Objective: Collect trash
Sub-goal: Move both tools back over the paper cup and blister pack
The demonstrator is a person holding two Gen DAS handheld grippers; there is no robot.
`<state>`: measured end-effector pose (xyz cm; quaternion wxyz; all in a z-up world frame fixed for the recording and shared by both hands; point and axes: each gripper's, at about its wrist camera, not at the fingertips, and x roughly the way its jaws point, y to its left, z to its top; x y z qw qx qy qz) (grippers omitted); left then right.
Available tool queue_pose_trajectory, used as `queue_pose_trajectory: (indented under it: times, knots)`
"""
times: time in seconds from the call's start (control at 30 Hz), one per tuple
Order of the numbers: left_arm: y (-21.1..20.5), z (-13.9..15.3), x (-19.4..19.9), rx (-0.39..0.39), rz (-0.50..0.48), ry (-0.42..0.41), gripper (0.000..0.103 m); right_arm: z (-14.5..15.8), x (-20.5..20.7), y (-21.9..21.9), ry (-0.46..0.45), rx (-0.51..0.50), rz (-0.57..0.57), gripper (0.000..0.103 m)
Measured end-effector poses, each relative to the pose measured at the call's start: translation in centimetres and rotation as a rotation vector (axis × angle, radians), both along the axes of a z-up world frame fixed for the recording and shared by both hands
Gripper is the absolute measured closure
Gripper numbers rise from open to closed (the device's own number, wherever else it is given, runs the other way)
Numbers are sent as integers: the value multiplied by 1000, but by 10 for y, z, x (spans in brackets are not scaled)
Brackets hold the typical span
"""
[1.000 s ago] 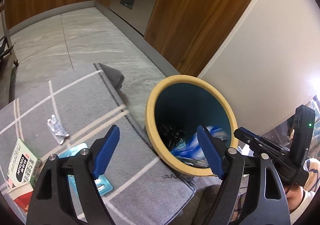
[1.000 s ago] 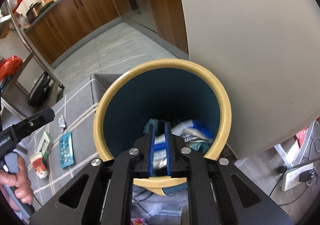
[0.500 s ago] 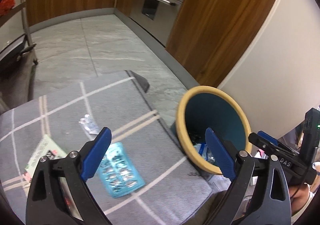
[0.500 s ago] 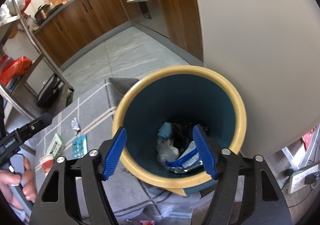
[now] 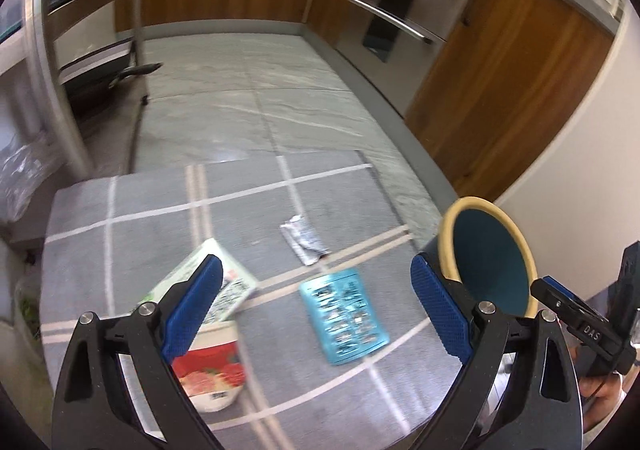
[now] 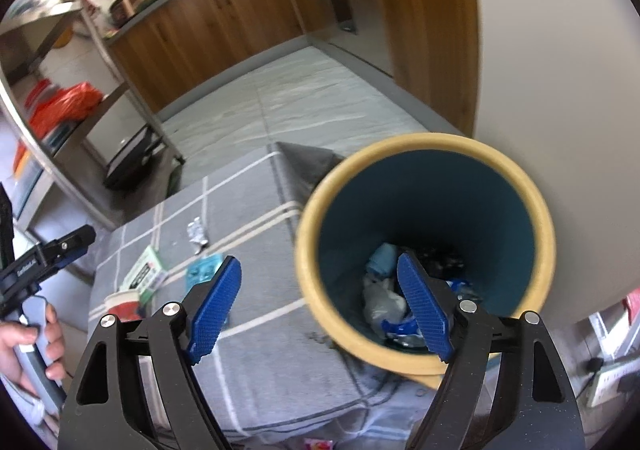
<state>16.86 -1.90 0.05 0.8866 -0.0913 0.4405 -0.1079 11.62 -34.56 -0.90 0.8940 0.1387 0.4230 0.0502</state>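
Note:
A yellow-rimmed teal bin [image 6: 420, 141] stands at the rug's right edge with crumpled trash [image 6: 384, 298] inside. My right gripper [image 6: 320, 262] hovers over its near left rim, jaws opening, nothing between them. My left gripper [image 5: 314, 262] hangs open and empty over the rug. Below it lie a blue blister pack [image 5: 344, 316], a silver wrapper [image 5: 304, 242], a green-and-white carton [image 5: 216, 282] and a red-and-white paper cup [image 5: 212, 366]. The bin [image 5: 444, 234] is at the right in the left wrist view.
A grey rug [image 5: 140, 234] with white lines covers the tiled floor. Wooden cabinets [image 5: 500, 69] and an oven run along the back and right. A steel shelf rack [image 6: 120, 89] stands at the left. A white wall [image 6: 560, 49] rises behind the bin, with a power strip [image 6: 612, 382] beside it.
My right gripper's jaws went from nearly shut over the bin to wide apart, and it drew back leftward. My left gripper swung left from the bin to above the trash on the rug.

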Motion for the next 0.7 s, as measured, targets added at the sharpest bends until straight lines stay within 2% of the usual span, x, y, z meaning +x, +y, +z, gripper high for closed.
queue_pose_trajectory:
  times: [0.13,0.27,0.47,0.7]
  knots:
    - [29,-6,-5,9,58,31,10,-1,1,18,-11,1,50,13]
    - [49,-16,-10,12,95,66,10,-3,4,30,2,21,82,10]
    - [63,-29,-16,38,106,129,10,-10,7,58,38,14,135,9]
    - [71,-57,-25,110,101,236,10,-18,8,89,59,-8,191,9]
